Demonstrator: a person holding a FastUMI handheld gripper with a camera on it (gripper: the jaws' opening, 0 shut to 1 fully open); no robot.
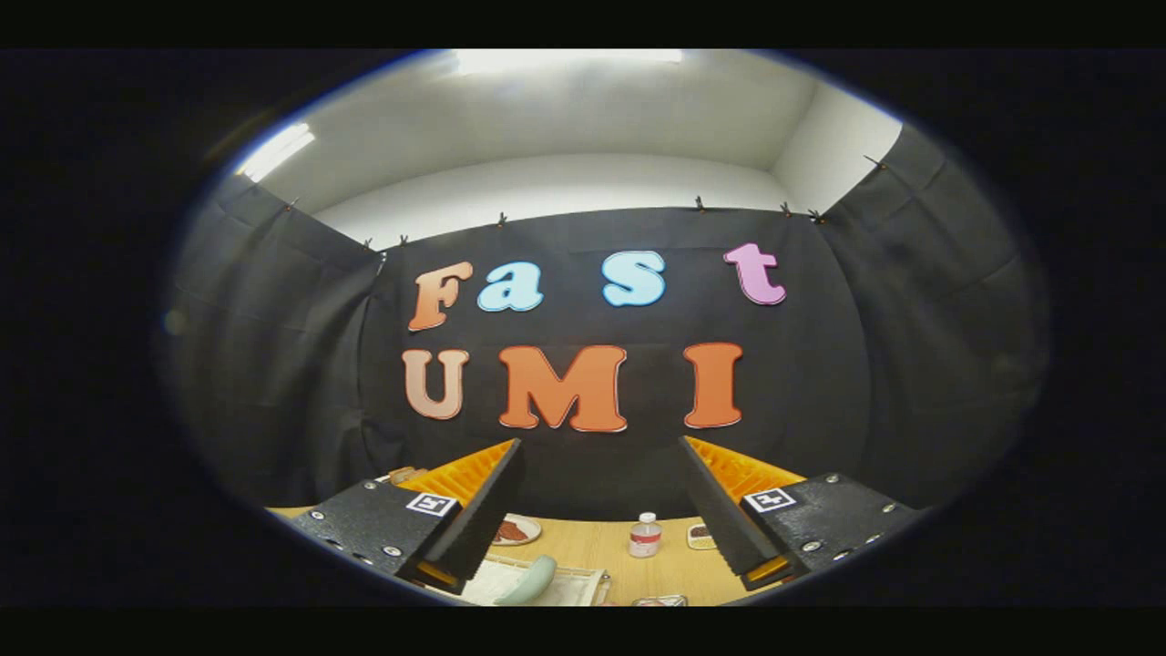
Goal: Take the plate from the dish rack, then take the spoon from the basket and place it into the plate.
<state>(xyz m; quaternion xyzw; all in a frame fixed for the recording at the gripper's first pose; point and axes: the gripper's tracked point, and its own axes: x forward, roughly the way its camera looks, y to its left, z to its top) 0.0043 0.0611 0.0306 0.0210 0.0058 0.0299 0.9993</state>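
1. Jaws of the gripper [601,456] are wide apart, nothing between them, up above the counter [592,547].
2. Bottle [645,535] stands beyond them.
3. Pale spoon-like handle [533,583] lies near the left finger; can't tell about the plate.

My gripper [599,451] has two long fingers [487,510] that taper to narrow ends, wedge-shaped, and they stand wide apart with nothing between them. Each inner face is a flat, finely ribbed pad. The outer sides carry rows of raised ridges, like a grille. Each finger grows out of a blocky black mount [369,527] with a rough, speckled surface. Small round silver screws [392,551] dot the edges of both mounts. On top of each mount sits a square white tag [431,503] printed with a black pattern; the other tag [770,499] is on the right mount. A thin strip shows at the base of each pad.
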